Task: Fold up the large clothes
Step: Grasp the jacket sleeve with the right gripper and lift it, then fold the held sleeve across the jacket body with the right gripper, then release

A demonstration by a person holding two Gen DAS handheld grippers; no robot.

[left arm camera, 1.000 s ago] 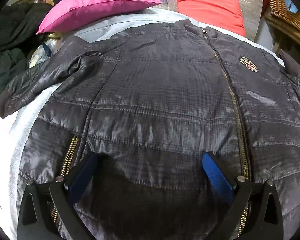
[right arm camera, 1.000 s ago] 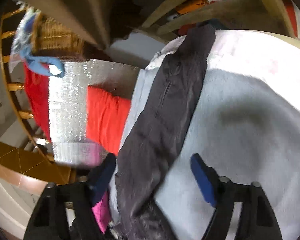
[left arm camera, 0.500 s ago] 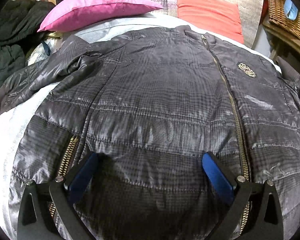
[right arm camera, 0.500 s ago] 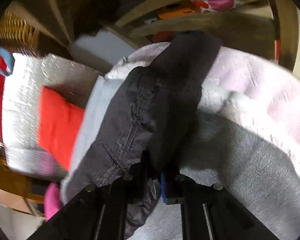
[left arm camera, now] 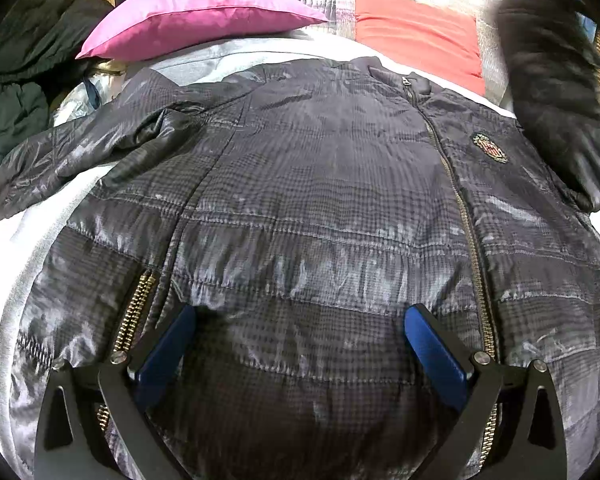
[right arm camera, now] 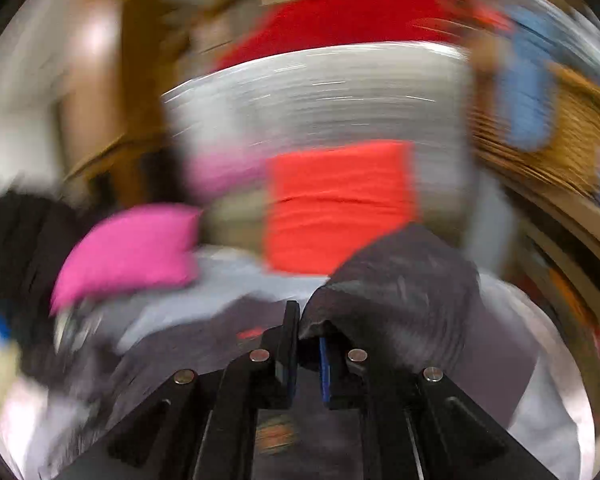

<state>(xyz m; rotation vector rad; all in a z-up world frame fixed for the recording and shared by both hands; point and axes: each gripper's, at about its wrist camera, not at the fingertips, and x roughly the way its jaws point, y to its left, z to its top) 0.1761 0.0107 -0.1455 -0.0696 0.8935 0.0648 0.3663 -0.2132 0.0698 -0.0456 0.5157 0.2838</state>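
Dark grey checked jacket (left arm camera: 320, 208) — magenta pillow (left arm camera: 196, 16), red cushion (left arm camera: 416, 36).

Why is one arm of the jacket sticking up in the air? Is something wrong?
Nothing is broken. The jacket lies flat and zipped on the bed, but its right sleeve stands up off the bed because the right gripper is pinching it. The other sleeve lies spread out sideways. The left gripper is open above the hem.

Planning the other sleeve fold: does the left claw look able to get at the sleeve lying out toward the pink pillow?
Probably yes. The left claw is open and holds nothing, over the jacket hem. The sleeve lies flat and uncovered on the bed; the pink pillow sits beyond it, not on it.
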